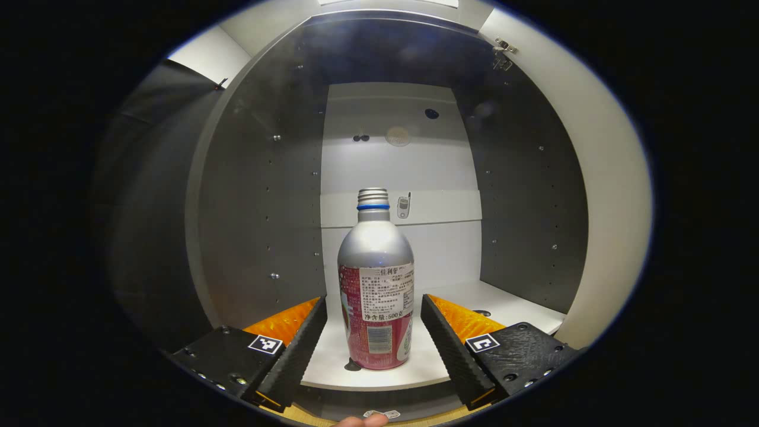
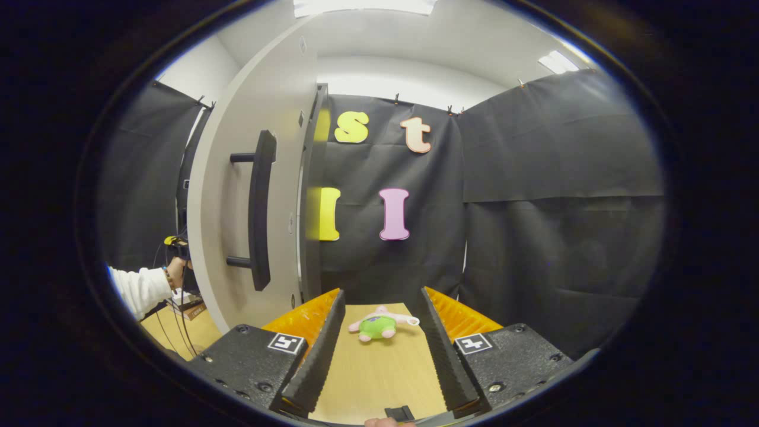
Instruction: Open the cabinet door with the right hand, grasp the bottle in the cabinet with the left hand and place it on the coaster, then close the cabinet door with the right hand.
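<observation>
A silver bottle [image 1: 376, 284] with a red and white label stands upright on the white cabinet shelf [image 1: 510, 305]. My left gripper [image 1: 373, 344] is open, a finger on each side of the bottle's lower half, with a gap on both sides. In the right gripper view the white cabinet door [image 2: 237, 237] stands swung open at the left, its dark bar handle [image 2: 261, 210] facing me. My right gripper [image 2: 379, 350] is open over the wooden table [image 2: 379, 367], right of the door and clear of the handle.
A small pink and green plush toy [image 2: 379, 325] lies on the table beyond the right fingers. A person's white sleeve and hand [image 2: 148, 286] show at the far left behind the door. The cabinet's grey side walls [image 1: 261, 207] close in on both sides of the bottle.
</observation>
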Demonstrator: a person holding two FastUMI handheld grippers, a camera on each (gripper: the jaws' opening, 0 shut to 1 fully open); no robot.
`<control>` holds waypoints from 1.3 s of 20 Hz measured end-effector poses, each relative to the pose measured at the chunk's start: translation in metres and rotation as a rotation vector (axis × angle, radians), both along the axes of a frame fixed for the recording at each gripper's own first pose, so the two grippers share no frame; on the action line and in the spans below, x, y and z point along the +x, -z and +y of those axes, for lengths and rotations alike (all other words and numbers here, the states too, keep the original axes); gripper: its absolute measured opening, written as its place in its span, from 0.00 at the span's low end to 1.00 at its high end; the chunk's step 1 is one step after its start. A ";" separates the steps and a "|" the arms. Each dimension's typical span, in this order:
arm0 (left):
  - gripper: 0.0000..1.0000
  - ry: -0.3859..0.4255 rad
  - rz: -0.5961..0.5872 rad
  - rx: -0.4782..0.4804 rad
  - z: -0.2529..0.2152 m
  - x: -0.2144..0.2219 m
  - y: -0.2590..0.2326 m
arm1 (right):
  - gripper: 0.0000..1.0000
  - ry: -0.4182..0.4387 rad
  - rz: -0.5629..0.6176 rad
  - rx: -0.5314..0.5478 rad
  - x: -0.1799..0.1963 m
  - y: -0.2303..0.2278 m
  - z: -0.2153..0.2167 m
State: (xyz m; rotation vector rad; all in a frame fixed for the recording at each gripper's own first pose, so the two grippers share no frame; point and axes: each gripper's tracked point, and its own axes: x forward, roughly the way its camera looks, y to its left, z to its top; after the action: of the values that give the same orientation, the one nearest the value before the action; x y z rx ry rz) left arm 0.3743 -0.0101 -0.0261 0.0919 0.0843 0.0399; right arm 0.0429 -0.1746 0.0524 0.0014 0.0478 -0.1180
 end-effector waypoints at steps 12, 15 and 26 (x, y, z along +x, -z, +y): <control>0.79 0.017 0.010 -0.044 0.000 0.014 0.003 | 0.78 0.023 0.019 0.035 0.002 0.011 -0.004; 0.77 0.016 0.015 -0.036 0.001 0.008 0.001 | 0.78 0.015 0.018 0.035 0.003 0.011 -0.001; 0.76 0.058 -0.058 -0.038 0.006 -0.093 -0.027 | 0.80 -0.055 -0.008 0.040 -0.001 0.008 0.023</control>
State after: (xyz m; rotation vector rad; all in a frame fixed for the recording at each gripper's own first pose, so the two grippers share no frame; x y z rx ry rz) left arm 0.2810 -0.0040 0.0012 0.0554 0.0242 -0.0165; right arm 0.0415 -0.1519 0.0445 0.0404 0.0418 -0.0616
